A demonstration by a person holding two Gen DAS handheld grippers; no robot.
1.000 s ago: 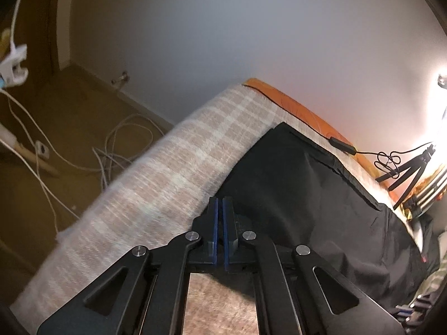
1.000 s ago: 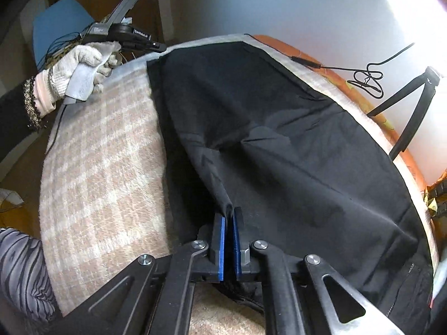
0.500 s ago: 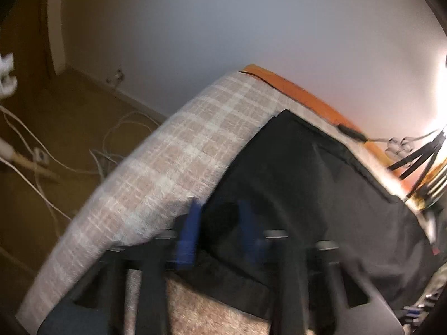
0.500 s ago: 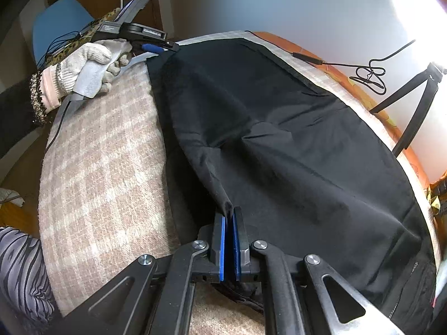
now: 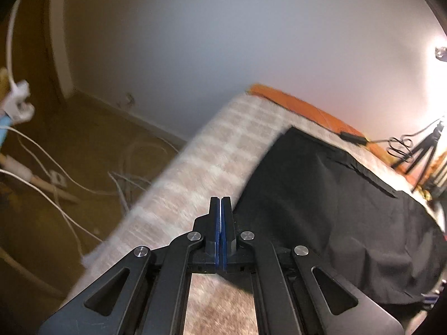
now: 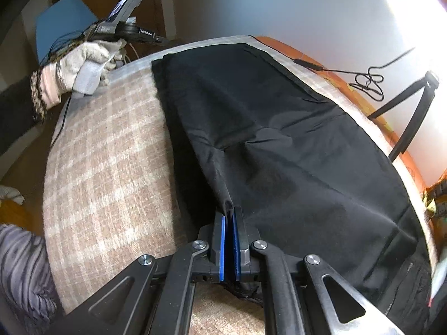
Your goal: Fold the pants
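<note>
Ahead of our right tongs (image 6: 229,215), pinched tight on a raised fold, black pants (image 6: 293,145) spread across the plaid blanket (image 6: 106,167). Our left tongs (image 5: 221,203) are closed on nothing, pants just right. Beyond lie a cable (image 6: 366,79) and tripod (image 6: 413,117).

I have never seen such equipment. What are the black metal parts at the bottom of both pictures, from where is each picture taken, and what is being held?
No robot here: a person holds a two-finger tool in each hand, each with a camera looking along its fingers. One picture comes from the left tool, whose blue-padded fingers are shut on nothing. The other comes from the right tool, shut on a fold of the black pants. The pants lie spread on a checked blanket. The gloved left hand shows at the upper left of the right tool's picture.
</note>
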